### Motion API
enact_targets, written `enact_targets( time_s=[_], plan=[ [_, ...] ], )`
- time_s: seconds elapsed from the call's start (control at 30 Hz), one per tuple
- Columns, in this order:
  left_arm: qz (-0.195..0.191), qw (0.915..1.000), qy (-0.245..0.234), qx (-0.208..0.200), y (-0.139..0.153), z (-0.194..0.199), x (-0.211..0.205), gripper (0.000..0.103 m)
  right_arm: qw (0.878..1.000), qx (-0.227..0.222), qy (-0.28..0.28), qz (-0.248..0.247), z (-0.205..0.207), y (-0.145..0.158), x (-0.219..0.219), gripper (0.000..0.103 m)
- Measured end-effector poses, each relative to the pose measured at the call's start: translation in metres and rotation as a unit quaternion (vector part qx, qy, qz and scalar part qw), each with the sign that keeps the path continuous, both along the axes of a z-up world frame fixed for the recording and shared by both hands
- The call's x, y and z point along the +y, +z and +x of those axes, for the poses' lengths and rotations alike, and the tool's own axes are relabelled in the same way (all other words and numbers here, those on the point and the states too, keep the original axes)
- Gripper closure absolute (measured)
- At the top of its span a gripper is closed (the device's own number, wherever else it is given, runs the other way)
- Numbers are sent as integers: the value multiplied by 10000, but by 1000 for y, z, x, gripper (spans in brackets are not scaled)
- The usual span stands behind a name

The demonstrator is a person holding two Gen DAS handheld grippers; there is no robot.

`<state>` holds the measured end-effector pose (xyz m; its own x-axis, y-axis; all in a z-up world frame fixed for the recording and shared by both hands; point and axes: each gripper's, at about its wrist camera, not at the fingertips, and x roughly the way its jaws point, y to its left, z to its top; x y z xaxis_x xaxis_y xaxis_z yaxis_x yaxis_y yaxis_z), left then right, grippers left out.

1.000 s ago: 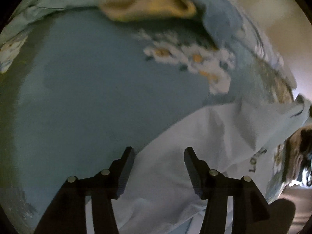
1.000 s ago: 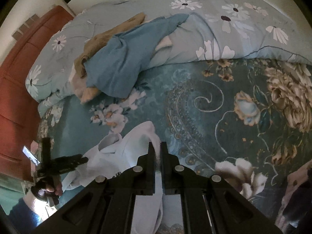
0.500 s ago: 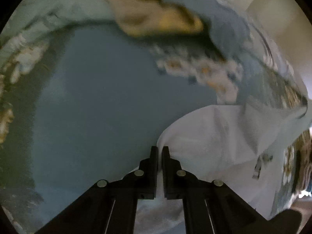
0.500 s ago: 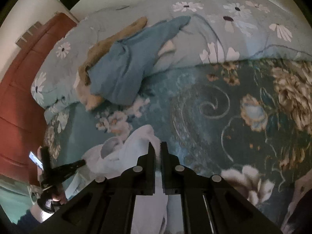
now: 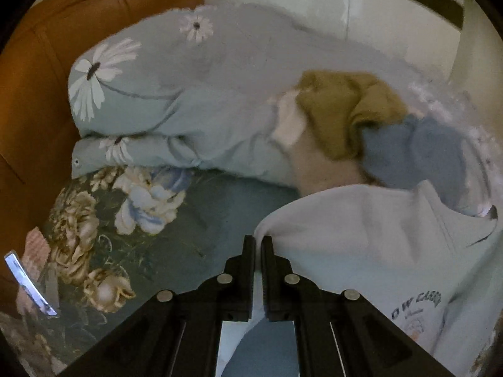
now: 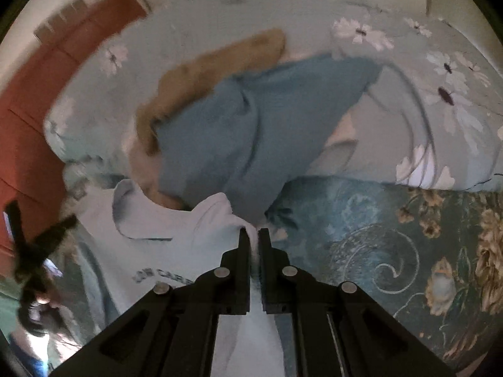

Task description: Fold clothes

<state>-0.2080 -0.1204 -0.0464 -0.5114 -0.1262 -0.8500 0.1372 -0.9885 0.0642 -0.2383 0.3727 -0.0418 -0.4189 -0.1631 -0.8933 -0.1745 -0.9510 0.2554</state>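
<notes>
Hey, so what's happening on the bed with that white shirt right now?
A person is working with two handheld grippers to fold clothes on a bed. The left gripper is shut on one edge of the white sweatshirt, and the right gripper is shut on another part near its collar, so the garment is held between both. It is not folded yet. A blue garment and a mustard-coloured one lie piled against the floral duvet, untouched.
</notes>
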Motion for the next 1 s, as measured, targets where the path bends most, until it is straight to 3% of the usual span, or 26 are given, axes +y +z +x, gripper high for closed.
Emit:
enact_targets(
  time_s=[0.1,0.3,0.37,0.4,0.43,0.5,0.57,0.6,0.67,0.73,1.0],
  plan=[
    [20,9993,160,-343,-23,-7,-3,98,9995,-294,-93,-32,-3,-27,-3,98],
    [654,9937,605,-682,-59,-4,-7,96,9987,-518,-35,7,3,-53,-2,97],
    [864,9915,613,-755,-66,-4,-6,96,9986,-520,-17,11,4,-54,0,92],
    [972,9903,603,-792,-68,-4,-5,95,9987,-517,-30,6,5,-54,2,83],
    [1106,9885,583,-847,-69,-3,-4,91,9987,-513,-43,0,6,-53,4,72],
    [1460,9827,542,-1003,-72,-1,-1,57,9987,-495,-80,-14,12,-50,8,65],
    [1702,9784,503,-1059,-72,3,3,45,9990,-424,-128,-53,24,-47,13,64],
    [1752,9776,498,-1053,-70,8,6,44,9991,-385,-155,-92,32,-44,16,64],
    [1769,9776,509,-1020,-65,24,11,42,9990,-295,-205,-271,55,-42,23,62],
    [1827,9767,549,-984,-61,48,16,38,9972,-481,-255,-511,84,-51,29,59],
    [2033,9688,466,-1336,-84,171,29,36,9788,-1522,-429,-1302,183,-105,31,59]
  ],
)
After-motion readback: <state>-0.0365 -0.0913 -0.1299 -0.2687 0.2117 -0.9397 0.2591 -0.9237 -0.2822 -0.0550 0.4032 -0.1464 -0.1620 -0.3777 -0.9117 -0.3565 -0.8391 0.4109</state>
